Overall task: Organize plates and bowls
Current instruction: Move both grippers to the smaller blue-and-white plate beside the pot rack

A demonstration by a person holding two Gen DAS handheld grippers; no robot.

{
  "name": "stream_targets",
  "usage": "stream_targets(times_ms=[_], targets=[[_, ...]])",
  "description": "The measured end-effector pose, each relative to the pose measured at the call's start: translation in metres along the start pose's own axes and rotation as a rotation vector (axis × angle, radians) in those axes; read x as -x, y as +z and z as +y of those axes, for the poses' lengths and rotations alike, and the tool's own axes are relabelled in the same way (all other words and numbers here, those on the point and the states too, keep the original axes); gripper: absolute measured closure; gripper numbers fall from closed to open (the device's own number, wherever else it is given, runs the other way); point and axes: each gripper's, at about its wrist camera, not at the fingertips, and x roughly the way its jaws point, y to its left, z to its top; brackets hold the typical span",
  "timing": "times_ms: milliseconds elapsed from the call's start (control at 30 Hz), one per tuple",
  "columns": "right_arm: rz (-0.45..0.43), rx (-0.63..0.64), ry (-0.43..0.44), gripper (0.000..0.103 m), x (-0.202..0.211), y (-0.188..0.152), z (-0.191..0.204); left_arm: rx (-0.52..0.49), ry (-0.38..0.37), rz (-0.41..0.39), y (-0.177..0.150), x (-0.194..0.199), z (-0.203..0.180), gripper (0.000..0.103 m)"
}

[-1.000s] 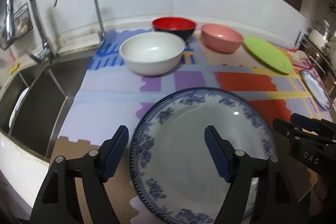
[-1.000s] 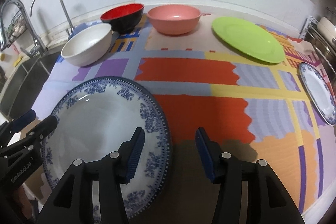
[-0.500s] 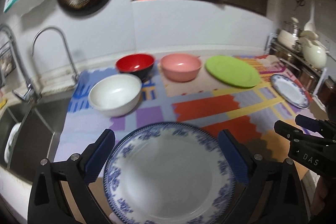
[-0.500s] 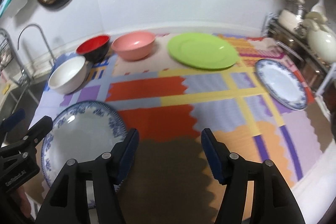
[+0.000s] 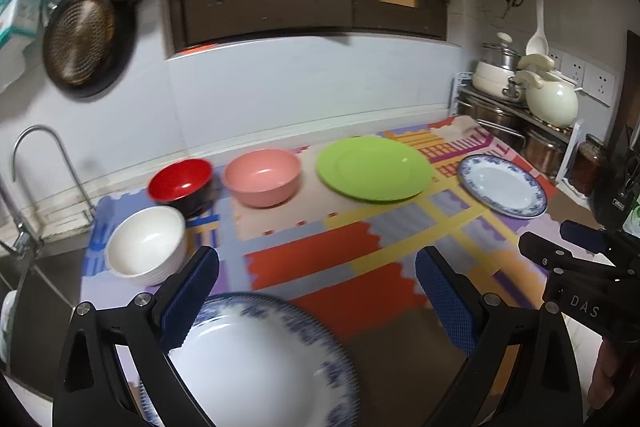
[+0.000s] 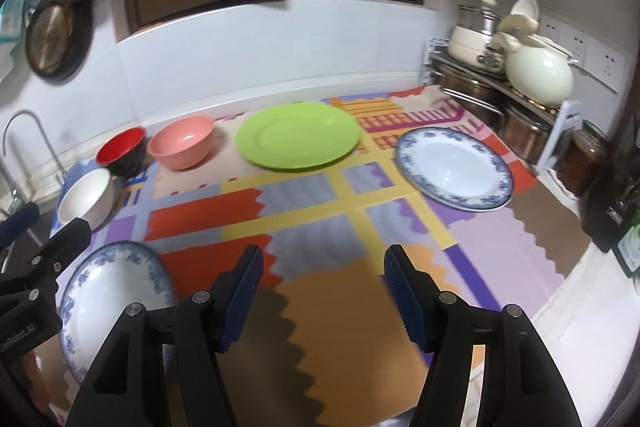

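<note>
Both claws are hanging wide and holding nothing, left gripper point(image 5: 316, 291) over the near blue-rimmed plate point(image 5: 256, 363), right gripper point(image 6: 322, 295) above bare mat point(image 6: 304, 247); I'm reading that as deciding what to stack. Bowls are grouping by the sink, green plate point(image 6: 298, 137) and far blue-rimmed plate point(image 6: 454, 169) lying apart

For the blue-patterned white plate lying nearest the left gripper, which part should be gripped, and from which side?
Grip the near rim of the blue-patterned white plate, coming in low from the counter's front edge. It lies flat on the colourful mat, so only its raised edge offers the fingers anything to pinch. The left gripper is open and already faces that rim.
</note>
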Motion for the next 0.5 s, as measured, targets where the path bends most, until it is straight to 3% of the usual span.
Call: stream_targets(times_ms=[500], targets=[[-0.057,-0.071,-0.069,0.039,-0.026,0.037,-0.102,-0.036,-0.065,-0.025,0.053,-0.046,-0.096,0.003]])
